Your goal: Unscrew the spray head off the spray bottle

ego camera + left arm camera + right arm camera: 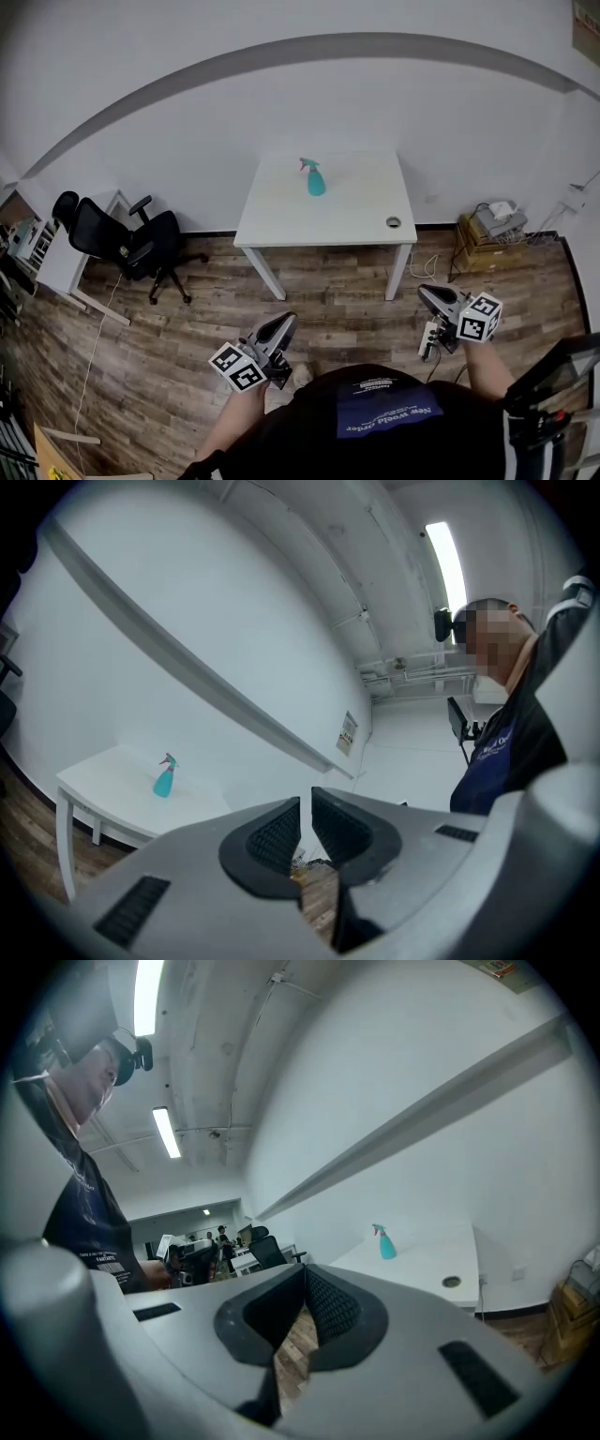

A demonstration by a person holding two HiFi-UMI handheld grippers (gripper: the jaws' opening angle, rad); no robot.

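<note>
A teal spray bottle (315, 179) with a pink-and-teal spray head stands upright on the white table (281, 220), towards its far middle. The same spray bottle (165, 777) shows far off at the left of the left gripper view, and in the right gripper view the spray bottle (384, 1242) is small and distant. My left gripper (286, 323) is held low near the person's body, well short of the table, shut with nothing in it. My right gripper (425, 293) hangs off the table's front right corner, also shut and holding nothing.
A black office chair (131, 242) stands left of the table beside a white desk (58, 258). A cardboard box with a device (489, 234) sits on the wooden floor at the right. A round cable hole (394, 222) is in the table's near right corner.
</note>
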